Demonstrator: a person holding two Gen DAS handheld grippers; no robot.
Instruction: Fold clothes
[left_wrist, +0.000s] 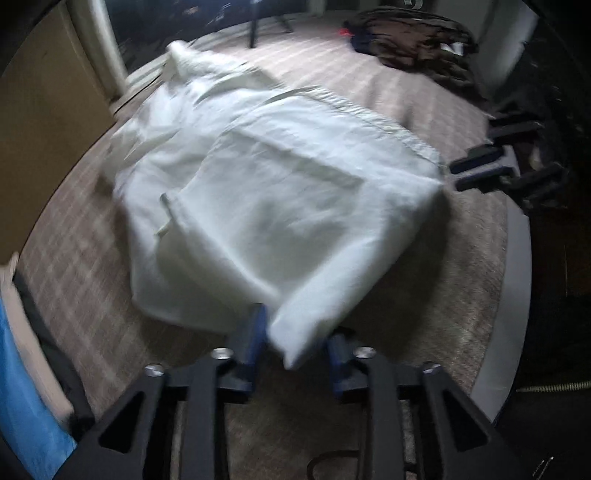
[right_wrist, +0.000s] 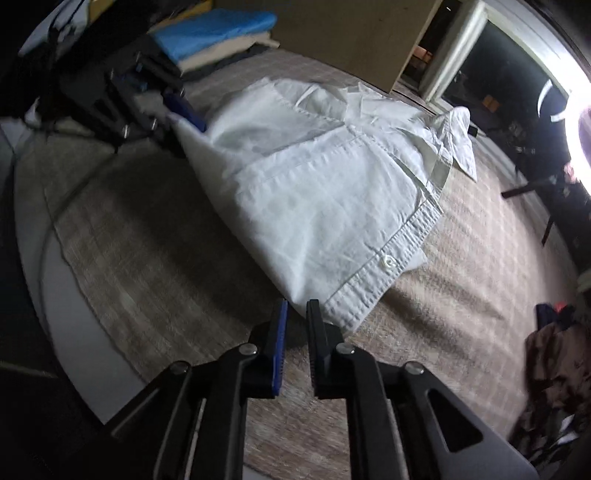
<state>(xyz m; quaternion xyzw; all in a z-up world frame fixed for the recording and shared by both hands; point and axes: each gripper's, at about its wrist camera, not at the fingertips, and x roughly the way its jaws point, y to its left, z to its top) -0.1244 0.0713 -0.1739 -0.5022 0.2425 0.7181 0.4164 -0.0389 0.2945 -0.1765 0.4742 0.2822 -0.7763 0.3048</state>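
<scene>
White shirt (left_wrist: 266, 192) lies spread on a checked beige rug (left_wrist: 92, 295), partly folded, button placket and one button visible in the right wrist view. The lower hem is lifted off the rug at two corners.

Left gripper (left_wrist: 295, 350): fingers either side of a bunched hem corner, cloth between the blue pads, grasping the shirt. Frame is motion-blurred, so the exact pinch is soft. Right gripper (right_wrist: 295, 317): jaws narrow with a small gap, shirt corner running down between the fingertips; looks clenched on the hem, though contact is hard to confirm from its own camera. In the left wrist view the same gripper sits at the shirt's right edge, touching the fabric.

Surroundings:
- Stack of folded clothes (right_wrist: 218, 33), blue piece on top, beige and dark pieces under it, on the rug just beside the left gripper, close to the shirt's collar side.
- Brown cabinet (right_wrist: 351, 37) behind the shirt, near the collar and sleeve.
- White door frame (right_wrist: 458, 51) beside the cabinet, dark beyond it.
- Dark brown clothing heap (left_wrist: 413, 40) on the rug, well apart from the shirt, with a red and navy bit at its edge.
- Bright ring light (right_wrist: 580, 122) on a dark stand at the right edge, glare washing out that corner.
- Grey floor strip (left_wrist: 513, 288) past the rug edge.

Nothing lies on top of the shirt.
</scene>
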